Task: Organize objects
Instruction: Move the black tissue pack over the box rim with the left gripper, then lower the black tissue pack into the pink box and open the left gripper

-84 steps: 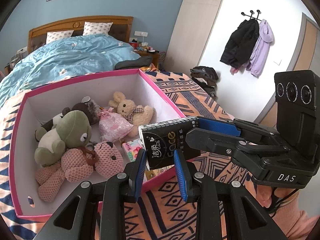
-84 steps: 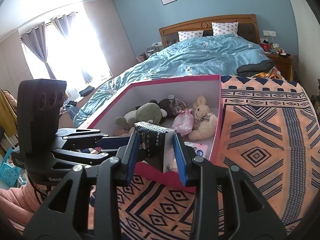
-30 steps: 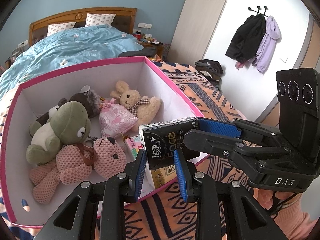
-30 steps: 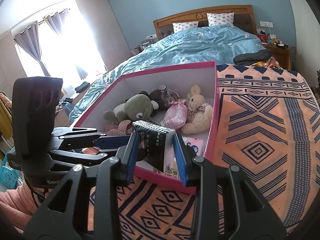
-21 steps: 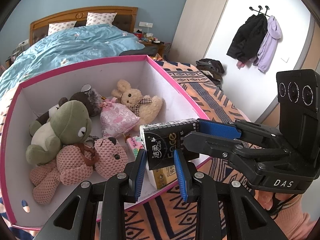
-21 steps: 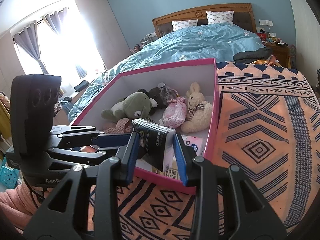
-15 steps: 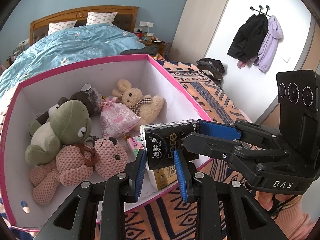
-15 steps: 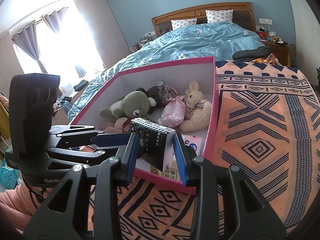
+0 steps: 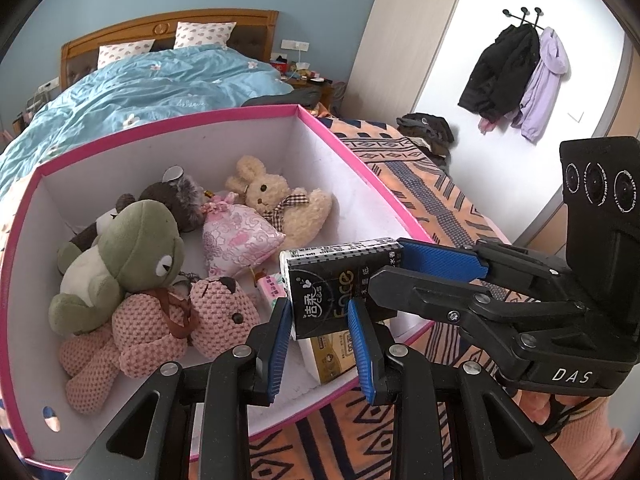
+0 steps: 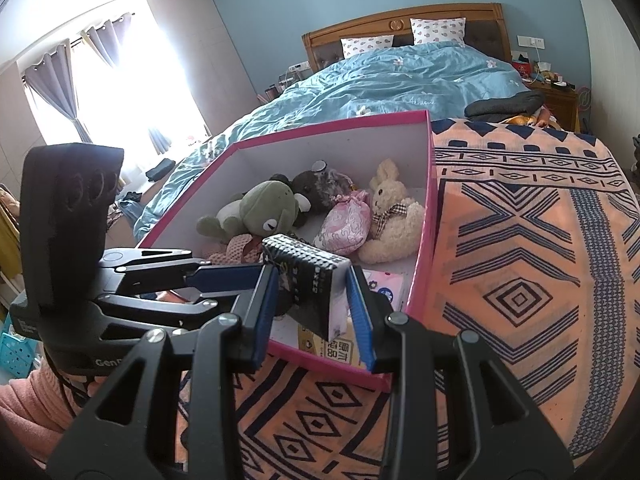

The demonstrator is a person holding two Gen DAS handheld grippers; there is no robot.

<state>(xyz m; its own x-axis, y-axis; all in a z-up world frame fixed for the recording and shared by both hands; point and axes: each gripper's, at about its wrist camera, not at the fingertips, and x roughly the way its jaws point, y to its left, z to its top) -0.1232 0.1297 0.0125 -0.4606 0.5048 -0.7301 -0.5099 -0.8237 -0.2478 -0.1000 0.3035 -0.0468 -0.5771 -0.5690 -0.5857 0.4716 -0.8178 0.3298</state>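
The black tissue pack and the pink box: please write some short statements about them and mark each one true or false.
1. Both grippers grip the black pack. True: the left gripper and the right gripper are each shut on it.
2. The pack lies on the box floor. False: it is held in the air over the near corner of the box.
3. A green frog is in the box. True.
4. The cream rabbit is outside on the rug. False: it is inside the box, beside a pink pouch.
5. The box has a lid on. False: it is open on top.
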